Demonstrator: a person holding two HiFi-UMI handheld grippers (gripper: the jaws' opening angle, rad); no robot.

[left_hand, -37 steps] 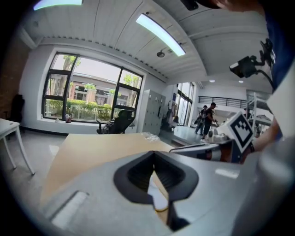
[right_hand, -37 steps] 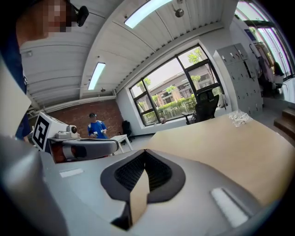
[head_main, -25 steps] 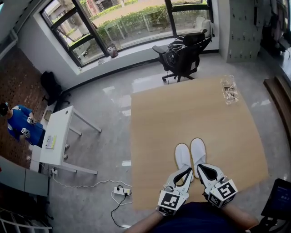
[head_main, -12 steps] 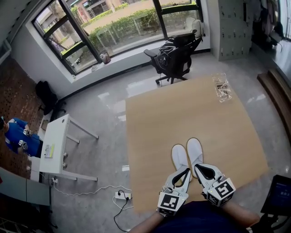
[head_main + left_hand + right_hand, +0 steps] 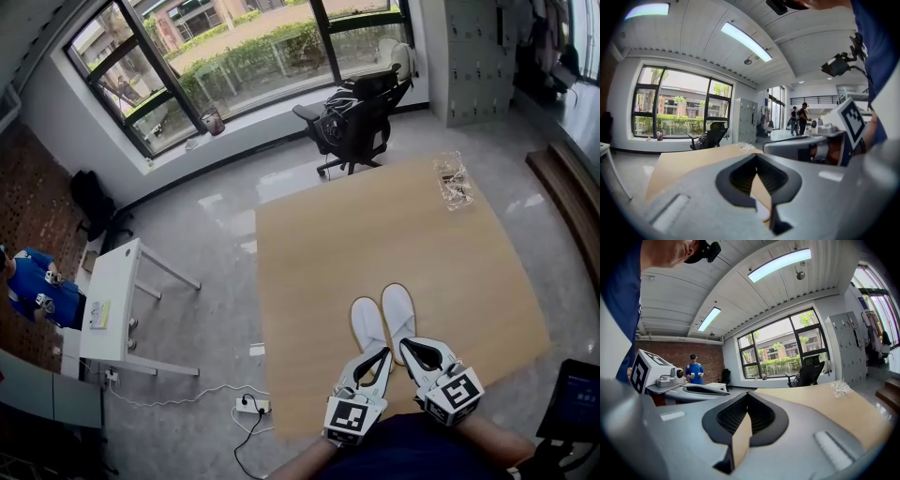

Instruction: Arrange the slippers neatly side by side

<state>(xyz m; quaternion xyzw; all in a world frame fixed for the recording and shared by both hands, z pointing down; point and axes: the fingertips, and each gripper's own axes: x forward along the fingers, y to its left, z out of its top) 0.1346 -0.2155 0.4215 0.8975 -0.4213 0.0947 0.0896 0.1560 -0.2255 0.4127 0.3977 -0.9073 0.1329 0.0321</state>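
Observation:
Two white slippers lie side by side on the wooden table [image 5: 375, 225], toes pointing away from me: the left slipper [image 5: 367, 321] and the right slipper [image 5: 398, 307]. My left gripper [image 5: 387, 352] is shut, and its tips reach the heel end of the left slipper. My right gripper [image 5: 405, 343] is also shut, at the heel of the right slipper. I cannot tell whether either pinches a slipper. In the left gripper view the jaws of the left gripper [image 5: 759, 157] meet, with table and a white patch showing beneath. The right gripper [image 5: 747, 394] shows closed jaws too.
A crumpled clear plastic bag [image 5: 453, 180] lies at the table's far right. Beyond the table stand a black office chair [image 5: 354, 117] and a window wall. On the floor to the left are a white desk [image 5: 111, 300] and a power strip [image 5: 248, 405]. A person in blue [image 5: 37, 292] stands there.
Only the head camera has shifted a little. The slippers and both grippers keep their places.

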